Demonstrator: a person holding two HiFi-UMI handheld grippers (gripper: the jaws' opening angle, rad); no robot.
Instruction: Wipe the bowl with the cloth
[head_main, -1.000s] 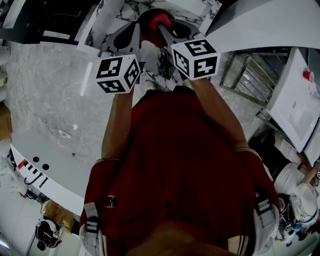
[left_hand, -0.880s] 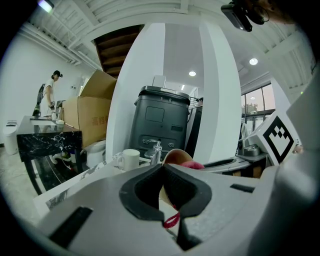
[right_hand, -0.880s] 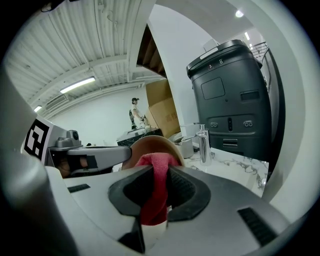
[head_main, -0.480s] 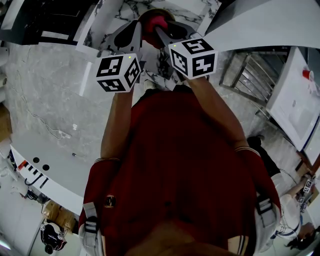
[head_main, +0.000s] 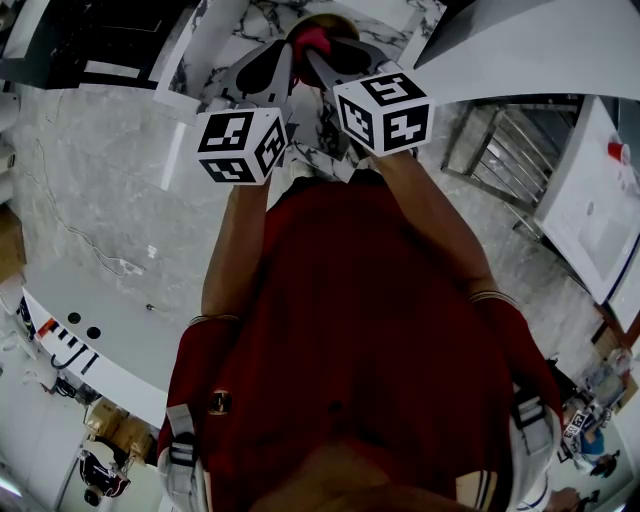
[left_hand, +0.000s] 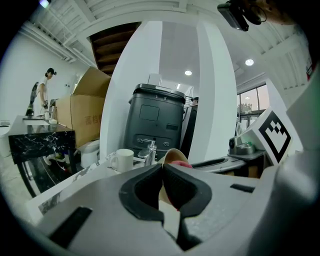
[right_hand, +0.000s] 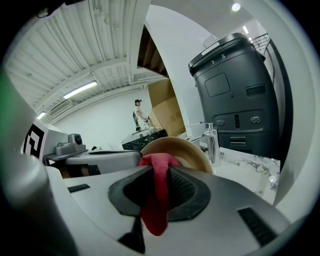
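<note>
Bowl, tan and tipped on edge, is held up between the two tools, above the marble counter. The left hand-held gripper is clamped on the bowl's wall. The rim rises just past its jaw tips, and a white mug and a faucet stand farther off on the counter. The right hand-held gripper is pinched shut on the red cloth. The cloth's upper end bunches just ahead of those jaws and appears to press on the bowl's inner face, and its loose tail hangs back between them. The wiping step looks to be in hand. The next move, as I judge it, is to drag the cloth round the inner wall with even pressure while the left grip holds the bowl from twisting.
</note>
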